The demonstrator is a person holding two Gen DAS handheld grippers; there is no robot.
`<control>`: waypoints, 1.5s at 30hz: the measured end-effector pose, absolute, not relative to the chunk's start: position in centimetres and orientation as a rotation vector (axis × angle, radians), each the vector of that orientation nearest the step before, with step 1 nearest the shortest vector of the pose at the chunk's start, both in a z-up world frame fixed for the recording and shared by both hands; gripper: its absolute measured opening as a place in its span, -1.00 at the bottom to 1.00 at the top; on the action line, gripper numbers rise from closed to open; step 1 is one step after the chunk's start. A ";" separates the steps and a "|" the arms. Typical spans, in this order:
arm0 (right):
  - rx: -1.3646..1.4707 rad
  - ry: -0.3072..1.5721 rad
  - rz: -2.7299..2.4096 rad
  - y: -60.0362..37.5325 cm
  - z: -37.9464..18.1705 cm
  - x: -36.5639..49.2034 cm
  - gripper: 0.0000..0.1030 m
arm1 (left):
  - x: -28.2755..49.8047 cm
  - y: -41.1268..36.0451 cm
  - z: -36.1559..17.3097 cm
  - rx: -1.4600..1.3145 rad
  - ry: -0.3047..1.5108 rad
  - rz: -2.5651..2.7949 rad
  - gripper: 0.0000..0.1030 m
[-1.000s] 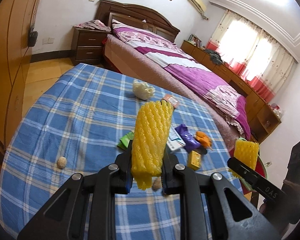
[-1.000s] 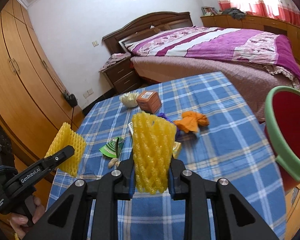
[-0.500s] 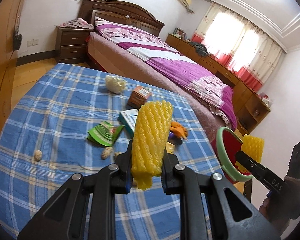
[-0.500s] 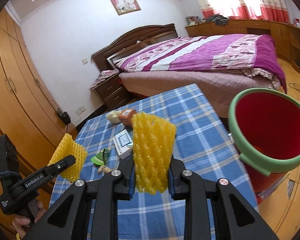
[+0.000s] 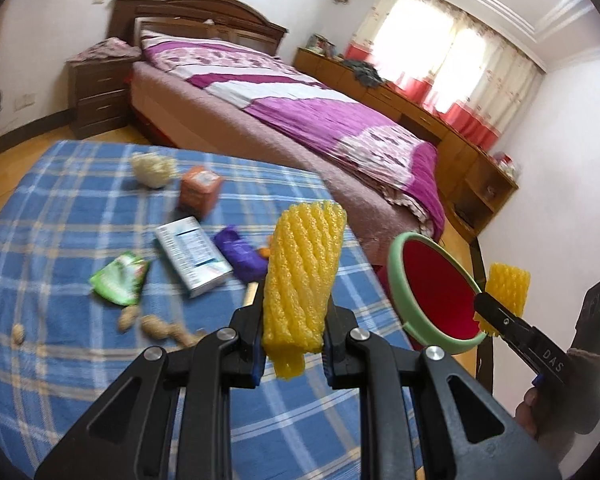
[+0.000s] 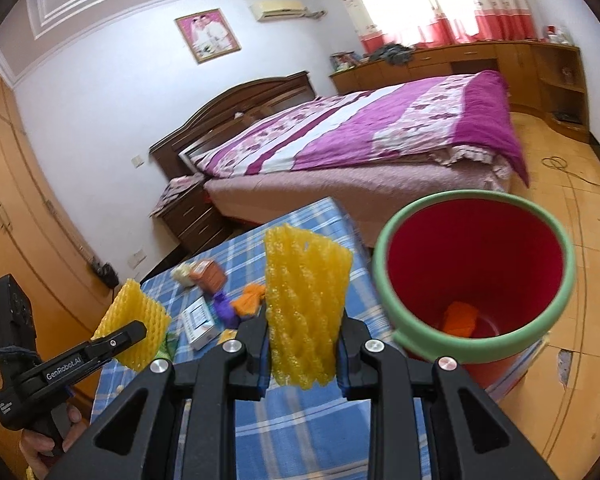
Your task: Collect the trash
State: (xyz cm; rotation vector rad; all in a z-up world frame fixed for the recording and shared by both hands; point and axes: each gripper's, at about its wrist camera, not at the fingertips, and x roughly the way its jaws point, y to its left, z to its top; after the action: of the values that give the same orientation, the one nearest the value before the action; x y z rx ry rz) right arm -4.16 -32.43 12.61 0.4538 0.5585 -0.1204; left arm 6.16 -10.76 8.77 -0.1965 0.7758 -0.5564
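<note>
Both grippers have swung toward the red bin [image 6: 474, 280] since a sec ago; it now fills the right side of the right wrist view, where before only part of it showed at the frame edge.

Left gripper [image 5: 294, 344] is clamped on a yellow foam fruit net [image 5: 302, 276], held upright over the table's [image 5: 60, 208] right edge, net sticking up well above the fingers. Right gripper [image 6: 303, 354] is likewise closed tight on a second yellow foam net [image 6: 305, 312], held just left of the bin's green rim [image 6: 384, 280], not yet over the opening. An orange scrap [image 6: 461, 318] lies at the bin bottom.

Bin stands off the table's right edge, btwn table and bed [image 5: 300, 120].

On the blue plaid cloth, w/ motion blur:
- white crumpled wad [image 5: 152, 170] near the far edge
- orange-brown carton [image 5: 201, 194] just beside it
- white-and-teal box [image 5: 194, 254] mid-table
- purple wrapper [image 5: 239, 252] touching the box's right side
- orange bit [image 5: 265, 252] peeking out behind the left net
- green pouch [image 5: 120, 282] left of the box
- peanut shells [image 5: 156, 326] toward the near edge, one more [image 5: 19, 334] apart by the left edge

Right wrist view also shows the left gripper low left w/ its net, a hand [image 6: 44, 446] gripping the handle.
</note>
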 end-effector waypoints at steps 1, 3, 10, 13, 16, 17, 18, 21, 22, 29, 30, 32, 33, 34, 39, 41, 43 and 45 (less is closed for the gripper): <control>0.458 0.555 -0.134 -33.1 12.6 -4.3 -0.48 | 6.2 -11.4 8.9 -0.187 0.774 -0.566 -0.59; 0.467 0.548 -0.164 -34.4 12.6 -4.7 -0.48 | 6.2 -13.2 9.2 -0.164 0.774 -0.597 -0.60; 0.509 0.543 -0.263 -38.9 11.7 -6.0 -0.48 | 6.5 -19.6 9.0 -0.074 0.788 -0.695 -0.59; 0.528 0.547 -0.317 -41.1 11.0 -6.4 -0.48 | 7.0 -22.2 8.4 -0.051 0.810 -0.734 -0.59; 0.537 0.557 -0.354 -43.0 10.4 -6.6 -0.48 | 7.3 -24.8 8.0 -0.032 0.832 -0.771 -0.59; 0.539 0.559 -0.362 -43.4 10.3 -6.7 -0.48 | 7.3 -25.7 8.0 -0.020 0.834 -0.779 -0.60; 0.541 0.561 -0.370 -43.9 10.1 -6.8 -0.48 | 7.2 -26.2 8.0 -0.011 0.833 -0.785 -0.60; 0.553 0.568 -0.385 -45.0 9.5 -6.8 -0.48 | 7.1 -28.3 7.9 0.015 0.831 -0.815 -0.59; 0.558 0.571 -0.387 -45.4 9.3 -6.8 -0.48 | 7.1 -29.1 7.9 0.022 0.829 -0.829 -0.60; 0.576 0.598 -0.392 -47.2 8.2 -6.1 -0.48 | 7.8 -33.2 6.6 0.040 0.855 -0.887 -0.60; 0.579 0.600 -0.393 -47.4 8.1 -6.0 -0.48 | 8.0 -33.7 6.4 0.043 0.860 -0.891 -0.59; 0.582 0.601 -0.395 -47.9 7.9 -6.0 -0.47 | 8.2 -34.6 5.9 0.048 0.868 -0.902 -0.59; 0.583 0.602 -0.396 -48.0 7.8 -5.9 -0.47 | 8.3 -35.0 5.7 0.052 0.869 -0.903 -0.59; 0.584 0.603 -0.397 -48.2 7.7 -5.8 -0.47 | 8.4 -35.3 5.5 0.061 0.870 -0.900 -0.57; 0.590 0.612 -0.396 -48.6 7.3 -5.5 -0.47 | 8.7 -36.1 5.0 0.076 0.869 -0.873 -0.12; 0.594 0.616 -0.396 -48.8 7.2 -5.4 -0.47 | 8.9 -36.0 4.9 0.073 0.870 -0.862 -0.11; 0.595 0.622 -0.393 -48.8 6.9 -5.2 -0.46 | 9.1 -35.9 4.8 0.070 0.875 -0.851 -0.11; 0.594 0.629 -0.392 -48.8 6.7 -4.9 -0.45 | 9.3 -35.4 4.6 0.062 0.880 -0.839 -0.11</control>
State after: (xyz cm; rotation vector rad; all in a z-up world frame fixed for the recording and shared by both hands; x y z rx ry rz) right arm -4.93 -48.75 6.74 0.5944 0.6294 -0.3925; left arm 9.33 -35.44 4.64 0.0621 0.8799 -0.8390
